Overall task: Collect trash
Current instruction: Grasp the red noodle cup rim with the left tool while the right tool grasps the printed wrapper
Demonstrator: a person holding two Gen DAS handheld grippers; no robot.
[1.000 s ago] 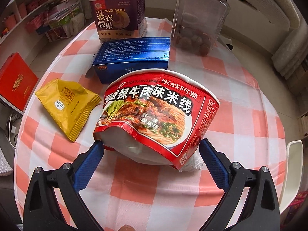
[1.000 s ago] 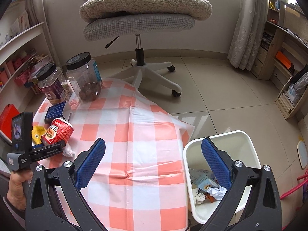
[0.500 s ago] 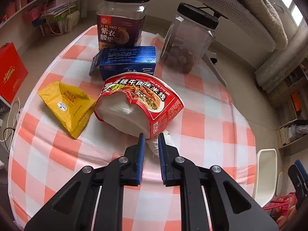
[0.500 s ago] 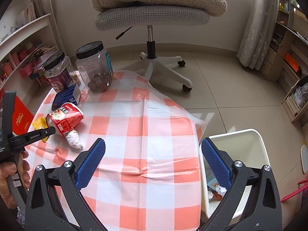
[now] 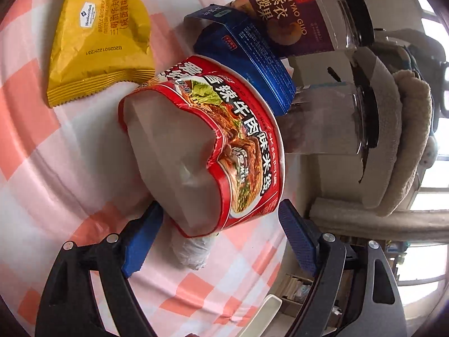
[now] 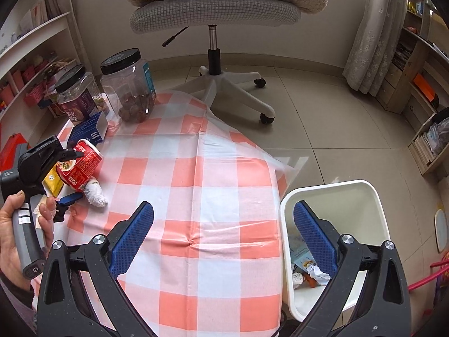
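Checked tablecloth (image 6: pixel 213 196), tiled floor (image 6: pixel 322 129), swivel chair (image 6: pixel 216 14) behind

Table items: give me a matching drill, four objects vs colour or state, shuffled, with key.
Column 1:
1. noodle bowl
2. snack packet
3. box
4. bin

Column 2:
A. blue, next to the jars
B. white, on the floor beside the table, trash inside
C. red, crushed, lying on its side between the open left tongs
D. yellow, flat on the checked cloth

Pairs: 1-C, 2-D, 3-A, 4-B
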